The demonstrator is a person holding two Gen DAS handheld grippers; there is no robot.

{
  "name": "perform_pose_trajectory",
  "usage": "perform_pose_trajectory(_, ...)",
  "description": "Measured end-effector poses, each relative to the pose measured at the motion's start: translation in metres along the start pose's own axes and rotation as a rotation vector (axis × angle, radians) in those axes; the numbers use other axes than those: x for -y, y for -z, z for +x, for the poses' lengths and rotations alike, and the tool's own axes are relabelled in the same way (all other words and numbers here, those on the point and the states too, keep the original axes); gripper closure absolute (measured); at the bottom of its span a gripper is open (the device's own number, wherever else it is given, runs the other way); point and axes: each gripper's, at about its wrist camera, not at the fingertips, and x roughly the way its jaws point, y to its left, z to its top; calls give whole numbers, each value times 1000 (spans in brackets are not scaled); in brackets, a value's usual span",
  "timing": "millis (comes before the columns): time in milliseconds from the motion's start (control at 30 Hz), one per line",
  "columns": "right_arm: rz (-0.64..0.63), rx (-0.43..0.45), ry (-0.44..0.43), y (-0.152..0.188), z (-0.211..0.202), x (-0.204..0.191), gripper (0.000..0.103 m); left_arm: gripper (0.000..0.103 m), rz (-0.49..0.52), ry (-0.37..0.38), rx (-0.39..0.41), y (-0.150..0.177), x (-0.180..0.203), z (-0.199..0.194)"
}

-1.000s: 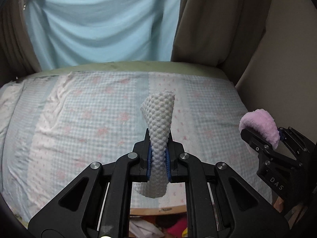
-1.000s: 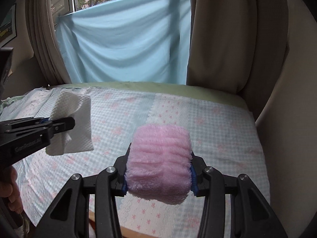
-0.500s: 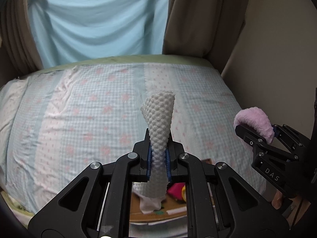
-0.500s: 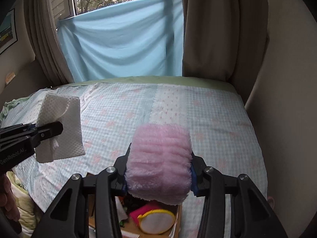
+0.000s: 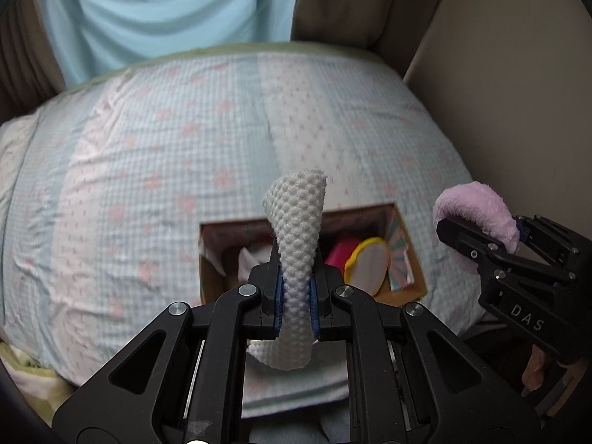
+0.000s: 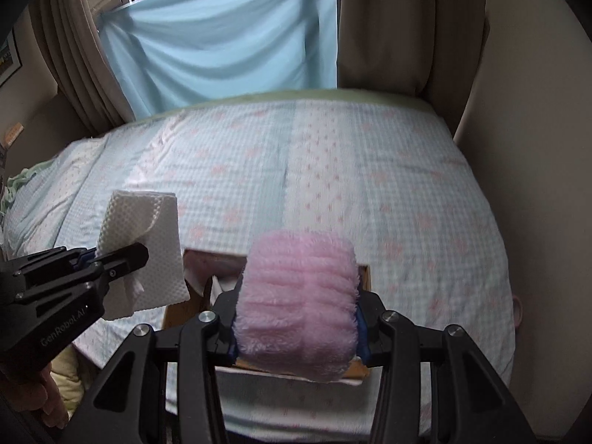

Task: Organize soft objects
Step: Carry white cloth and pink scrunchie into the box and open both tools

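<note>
My left gripper (image 5: 296, 305) is shut on a folded white waffle cloth (image 5: 298, 236), which stands upright between the jaws; the cloth also shows in the right wrist view (image 6: 144, 236). My right gripper (image 6: 296, 327) is shut on a fluffy pink cloth (image 6: 298, 303), also seen at the right of the left wrist view (image 5: 477, 214). Both are held above an open cardboard box (image 5: 416, 273) on the bed, which holds a yellow-rimmed round item (image 5: 368, 266), a pink item (image 5: 338, 251) and white fabric (image 5: 251, 262).
The box sits on a bed with a blue-checked, pink-flowered quilt (image 6: 333, 170). A light blue sheet (image 6: 222, 44) and brown curtains (image 6: 388, 26) hang behind it. A beige wall (image 5: 518, 92) runs along the right side of the bed.
Both grippers have risen and tilted down with their cloths still held. The cardboard box, before only at the bottom edge, now lies fully in view beneath them.
</note>
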Motion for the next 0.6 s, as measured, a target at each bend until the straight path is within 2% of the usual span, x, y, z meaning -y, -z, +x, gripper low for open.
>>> perform_pose_trajectory(233, 25, -129, -19, 30, 50, 3, 61, 94, 25, 2, -116, 23, -1, 61)
perform_pose_trajectory(333, 43, -172, -35, 40, 69, 7, 61, 94, 42, 34, -176, 26, 5, 91)
perform_pose_trajectory(600, 76, -264, -57, 43, 121, 17, 61, 94, 91, 17, -271, 33, 11, 144)
